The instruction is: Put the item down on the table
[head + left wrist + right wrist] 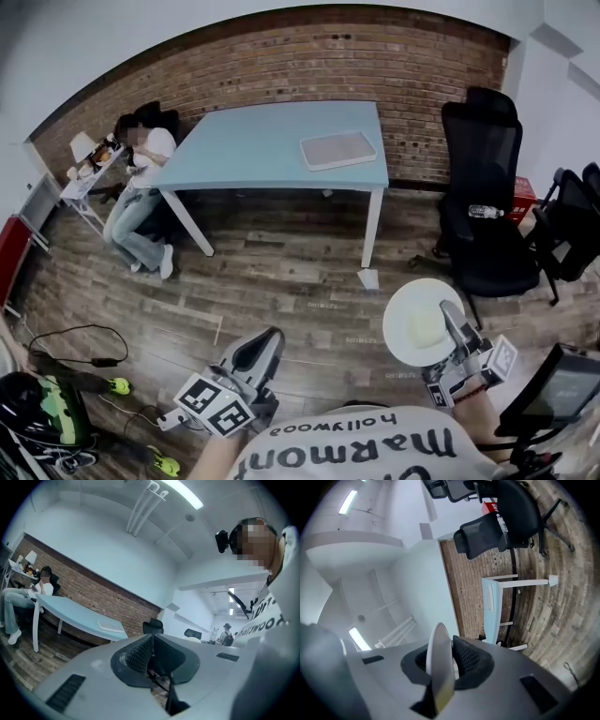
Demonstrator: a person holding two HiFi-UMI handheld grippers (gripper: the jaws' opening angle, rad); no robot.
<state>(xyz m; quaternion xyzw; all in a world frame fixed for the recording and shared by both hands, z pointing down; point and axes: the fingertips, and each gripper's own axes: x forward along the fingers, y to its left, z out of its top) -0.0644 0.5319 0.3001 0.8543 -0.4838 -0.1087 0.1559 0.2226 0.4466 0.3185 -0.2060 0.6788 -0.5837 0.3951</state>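
Lower right, the right gripper [453,323] is pinching the rim of the face-up white plate [412,323]; the closed left gripper [260,352] is holding nothing.

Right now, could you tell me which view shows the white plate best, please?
The head view: the white plate shows its round face, pinched at the rim by the right gripper. The right gripper view shows it only edge-on between the jaws; the left gripper view does not show it clearly.

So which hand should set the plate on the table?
Right. The right claw grips the plate by its rim; the left claw is shut and empty. The table stands ahead.
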